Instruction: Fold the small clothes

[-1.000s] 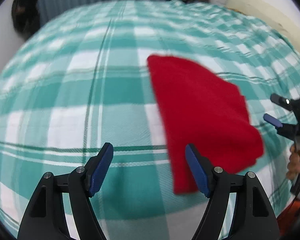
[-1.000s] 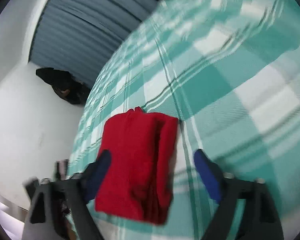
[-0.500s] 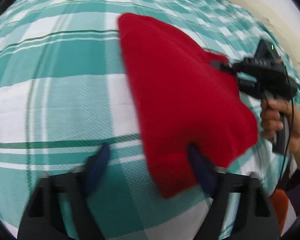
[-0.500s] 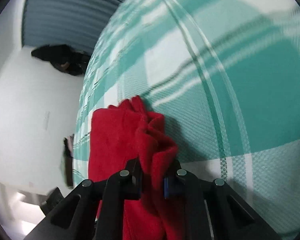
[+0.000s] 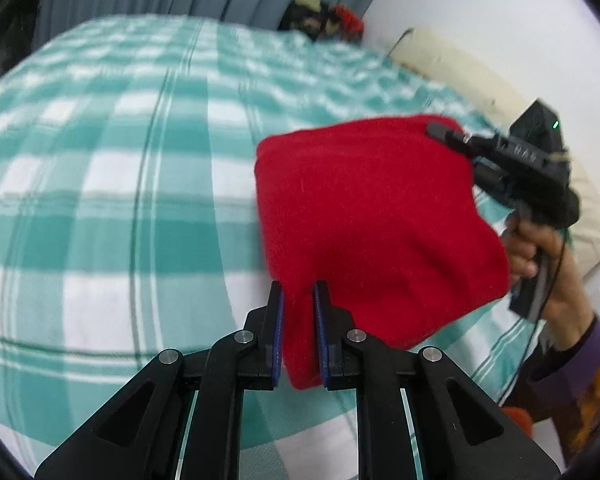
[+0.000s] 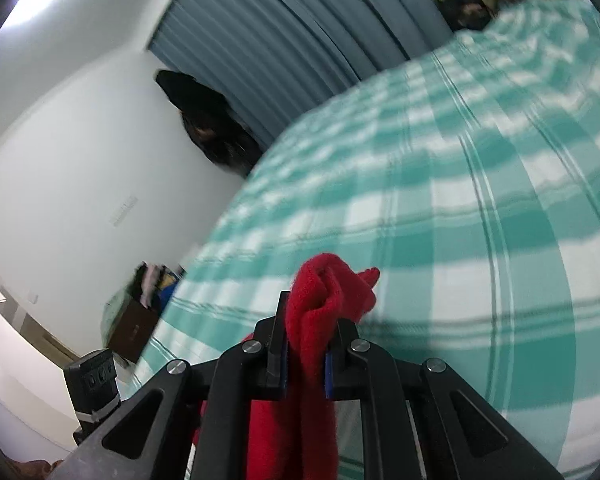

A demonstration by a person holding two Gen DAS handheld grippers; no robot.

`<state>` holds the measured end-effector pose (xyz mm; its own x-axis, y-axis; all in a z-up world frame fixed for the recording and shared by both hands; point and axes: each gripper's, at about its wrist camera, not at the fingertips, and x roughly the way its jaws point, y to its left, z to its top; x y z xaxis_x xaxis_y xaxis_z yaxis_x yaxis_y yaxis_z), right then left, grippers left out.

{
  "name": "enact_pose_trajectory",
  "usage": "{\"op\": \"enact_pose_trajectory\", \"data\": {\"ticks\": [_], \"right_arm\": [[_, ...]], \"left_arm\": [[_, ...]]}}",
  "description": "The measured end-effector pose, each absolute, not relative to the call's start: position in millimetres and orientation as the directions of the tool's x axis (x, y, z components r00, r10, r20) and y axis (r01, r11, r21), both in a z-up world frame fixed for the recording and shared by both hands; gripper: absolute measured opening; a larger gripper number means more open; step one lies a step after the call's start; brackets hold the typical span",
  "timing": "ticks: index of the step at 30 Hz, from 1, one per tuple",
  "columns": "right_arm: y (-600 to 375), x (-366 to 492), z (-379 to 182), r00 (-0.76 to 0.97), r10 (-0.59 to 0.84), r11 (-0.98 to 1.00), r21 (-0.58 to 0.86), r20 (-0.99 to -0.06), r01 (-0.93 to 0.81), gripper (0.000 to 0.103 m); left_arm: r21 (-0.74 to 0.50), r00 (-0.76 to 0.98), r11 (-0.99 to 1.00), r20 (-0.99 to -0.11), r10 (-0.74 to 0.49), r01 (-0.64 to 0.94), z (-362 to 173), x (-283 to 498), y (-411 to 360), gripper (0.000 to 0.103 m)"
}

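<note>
Left wrist view, bottom centre: the left tool (image 5: pixel 299 300) has just been closing, and its blue pads are now clamped on a lower corner of the red garment (image 5: pixel 372 216). The cloth is held up above the green-and-white checked bed (image 5: pixel 112 184) — spread right of centre in the frame. At its upper right corner it is pinched by the right tool (image 5: pixel 446 132), gripped by a hand (image 5: pixel 532 248). Right wrist view, lower centre: the right tool's pads are closed on a bunched fold of the garment. Grey curtains (image 6: pixel 284 36) are seen at the top.
</note>
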<state>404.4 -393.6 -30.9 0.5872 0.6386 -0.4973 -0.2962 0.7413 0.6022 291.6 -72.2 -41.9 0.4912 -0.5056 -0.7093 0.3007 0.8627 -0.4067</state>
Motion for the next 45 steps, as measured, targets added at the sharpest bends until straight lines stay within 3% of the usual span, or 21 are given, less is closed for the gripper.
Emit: {"op": "enact_pose_trajectory", "data": {"ticks": [3, 5, 6, 7, 8, 9, 10, 12, 14, 15, 17, 24, 29, 35, 45], "right_arm": [[-397, 411, -19, 0.599, 0.627, 0.748, 0.6, -0.497, -0.285, 0.012], [-410, 414, -34, 0.591, 0.614, 0.749, 0.623, -0.523, -0.227, 0.015], [-421, 416, -53, 0.584, 0.598, 0.752, 0.637, -0.55, -0.169, 0.023], [-429, 420, -67, 0.581, 0.552, 0.782, 0.612, -0.598, -0.114, 0.03], [-435, 421, -79, 0.58, 0.489, 0.825, 0.562, -0.651, -0.064, 0.053], [-447, 416, -95, 0.573, 0.358, 0.892, 0.451, -0.738, 0.023, 0.079], [-459, 405, -107, 0.557, 0.248, 0.93, 0.357, -0.793, 0.093, 0.085], [-477, 377, -112, 0.551, 0.149, 0.947, 0.278, -0.821, 0.159, 0.089], [-482, 344, -107, 0.564, 0.091, 0.961, 0.221, -0.821, 0.167, 0.097], [-478, 321, -101, 0.582, 0.047, 0.971, 0.173, -0.812, 0.163, 0.101], [-461, 280, -89, 0.605, 0.029, 0.983, 0.134, -0.796, 0.128, 0.102], [-389, 180, -65, 0.615, 0.073, 0.993, 0.116, -0.785, 0.03, 0.103], [-357, 131, -52, 0.607, 0.102, 0.99, 0.142, -0.788, 0.019, 0.103], [-332, 94, -26, 0.597, 0.042, 0.998, 0.055, -0.801, 0.004, 0.103], [-306, 50, -5, 0.542, 0.02, 0.999, -0.008, -0.84, -0.049, 0.102]], "left_arm": [[-0.437, 0.465, 0.844, -0.704, -0.537, 0.312, -34, 293, -79, 0.013], [-0.45, 0.396, 0.842, -0.745, -0.537, 0.296, -55, 296, -95, 0.024], [-0.429, 0.35, 0.858, -0.787, -0.508, 0.281, -75, 300, -107, 0.029], [-0.363, 0.341, 0.893, -0.831, -0.44, 0.266, -97, 300, -119, 0.043], [-0.287, 0.35, 0.923, -0.862, -0.366, 0.257, -113, 297, -125, 0.052], [-0.168, 0.368, 0.955, -0.895, -0.251, 0.243, -130, 292, -132, 0.052], [-0.084, 0.385, 0.969, -0.907, -0.171, 0.233, -138, 285, -135, 0.052], [-0.027, 0.454, 0.976, -0.882, -0.125, 0.217, -136, 261, -130, 0.062], [0.013, 0.531, 0.986, -0.844, -0.079, 0.167, -122, 242, -127, 0.089], [0.046, 0.592, 0.991, -0.805, -0.038, 0.127, -109, 229, -126, 0.092], [0.074, 0.663, 0.992, -0.748, -0.012, 0.102, -88, 213, -126, 0.101], [0.172, 0.701, 0.985, -0.705, 0.105, 0.026, -50, 181, -129, 0.102], [0.141, 0.645, 0.989, -0.761, 0.077, 0.048, -35, 151, -127, 0.102], [0.078, 0.579, 0.99, -0.815, -0.002, 0.113, -20, 114, -124, 0.102], [0.064, 0.55, 0.986, -0.834, -0.032, 0.155, -9, 81, -115, 0.102]]}}
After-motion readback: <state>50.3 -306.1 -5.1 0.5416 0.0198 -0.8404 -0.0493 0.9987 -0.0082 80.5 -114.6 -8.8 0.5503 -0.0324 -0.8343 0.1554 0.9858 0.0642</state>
